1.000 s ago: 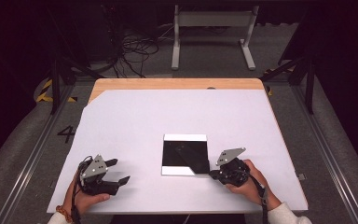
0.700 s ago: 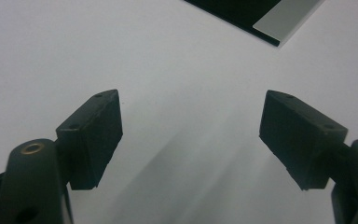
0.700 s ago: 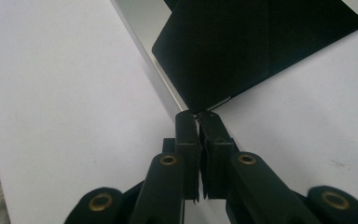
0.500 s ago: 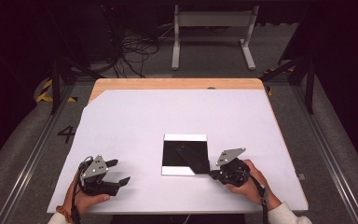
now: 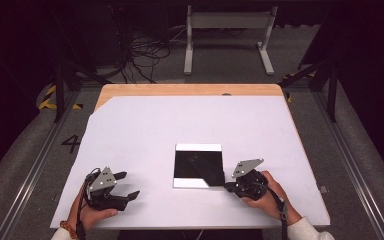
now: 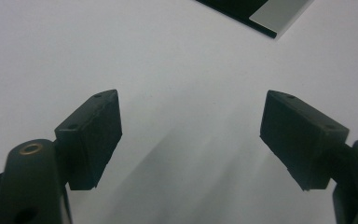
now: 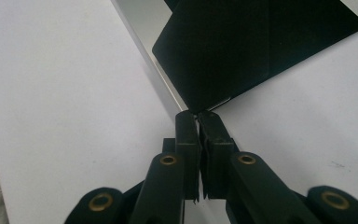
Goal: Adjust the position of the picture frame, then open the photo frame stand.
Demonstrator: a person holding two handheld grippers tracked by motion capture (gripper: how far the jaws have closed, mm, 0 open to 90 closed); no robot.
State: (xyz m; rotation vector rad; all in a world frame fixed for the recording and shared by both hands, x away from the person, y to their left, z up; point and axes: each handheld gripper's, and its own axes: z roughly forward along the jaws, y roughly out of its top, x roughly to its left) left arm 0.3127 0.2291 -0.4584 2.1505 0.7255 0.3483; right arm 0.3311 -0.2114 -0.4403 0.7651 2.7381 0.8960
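At the black sheet's five o'clock corner, the right gripper pinches it; left gripper gapes empty.

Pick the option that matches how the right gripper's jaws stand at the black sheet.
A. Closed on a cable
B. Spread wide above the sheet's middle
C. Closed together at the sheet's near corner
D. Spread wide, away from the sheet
C: the right gripper has its jaws pressed together right at the corner of the black sheet, where a fold of it appears pinched.
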